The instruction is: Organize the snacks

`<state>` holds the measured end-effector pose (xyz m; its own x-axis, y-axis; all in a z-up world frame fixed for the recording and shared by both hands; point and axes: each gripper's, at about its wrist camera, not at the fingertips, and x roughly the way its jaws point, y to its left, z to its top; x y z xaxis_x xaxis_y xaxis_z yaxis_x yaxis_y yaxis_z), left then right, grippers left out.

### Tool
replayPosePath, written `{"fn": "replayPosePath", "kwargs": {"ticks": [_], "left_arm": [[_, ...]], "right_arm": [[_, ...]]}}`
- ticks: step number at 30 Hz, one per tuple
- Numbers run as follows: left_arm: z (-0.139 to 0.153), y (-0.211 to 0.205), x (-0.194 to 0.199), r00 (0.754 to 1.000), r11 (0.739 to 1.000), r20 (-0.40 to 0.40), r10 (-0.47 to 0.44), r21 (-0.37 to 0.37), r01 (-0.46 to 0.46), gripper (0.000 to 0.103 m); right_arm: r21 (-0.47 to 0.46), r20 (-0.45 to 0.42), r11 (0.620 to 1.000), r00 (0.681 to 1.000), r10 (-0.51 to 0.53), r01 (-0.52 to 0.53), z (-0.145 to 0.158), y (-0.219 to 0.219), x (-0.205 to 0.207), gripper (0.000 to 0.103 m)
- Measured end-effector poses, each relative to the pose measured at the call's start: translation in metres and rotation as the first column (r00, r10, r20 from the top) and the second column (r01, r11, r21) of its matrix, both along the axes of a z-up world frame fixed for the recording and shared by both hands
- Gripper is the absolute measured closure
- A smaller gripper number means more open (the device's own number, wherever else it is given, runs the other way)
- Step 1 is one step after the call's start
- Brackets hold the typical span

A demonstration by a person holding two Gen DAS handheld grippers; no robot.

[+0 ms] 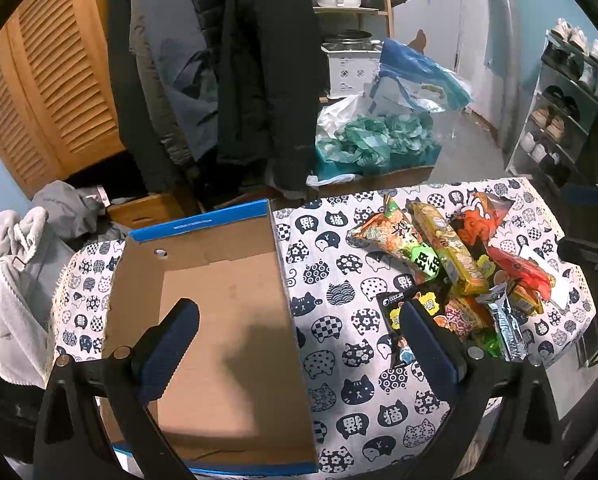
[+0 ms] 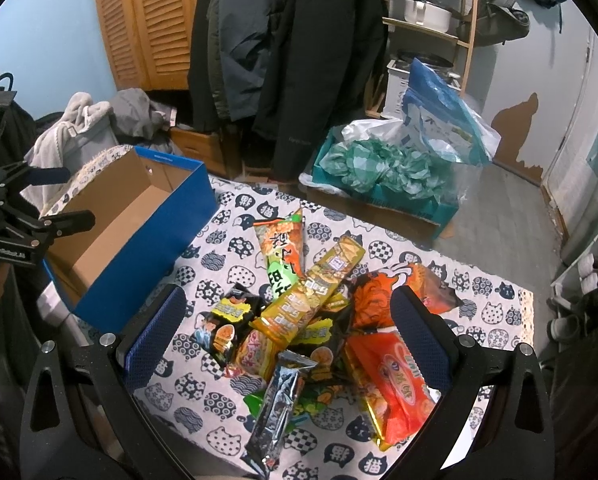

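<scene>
Beside snack pile [image 2: 315,320], box [image 2: 139,216] empty.

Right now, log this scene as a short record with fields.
surface: table under a cat-print cloth
container: blue cardboard box, open, nothing inside
snacks: packets in a loose overlapping pile on the cloth, beside the box
left tool: open, above the box's right wall, holding nothing
right tool: open, above the pile, holding nothing
</scene>
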<state>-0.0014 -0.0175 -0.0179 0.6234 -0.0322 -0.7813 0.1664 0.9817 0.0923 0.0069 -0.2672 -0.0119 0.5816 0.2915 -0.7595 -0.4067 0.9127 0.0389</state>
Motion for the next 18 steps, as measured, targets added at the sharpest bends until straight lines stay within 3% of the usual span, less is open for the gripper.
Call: {"fn": "replayPosePath", "kwargs": {"ticks": [18], "left_arm": [[-0.004,-0.022,0.01,0.999,1.0,-0.033,-0.02,0.016,0.02,0.001]], "right_arm": [[0.013,0.01,1.0,1.0,-0.02,0.02,0.009,-0.026,-0.006,0.003]]}}
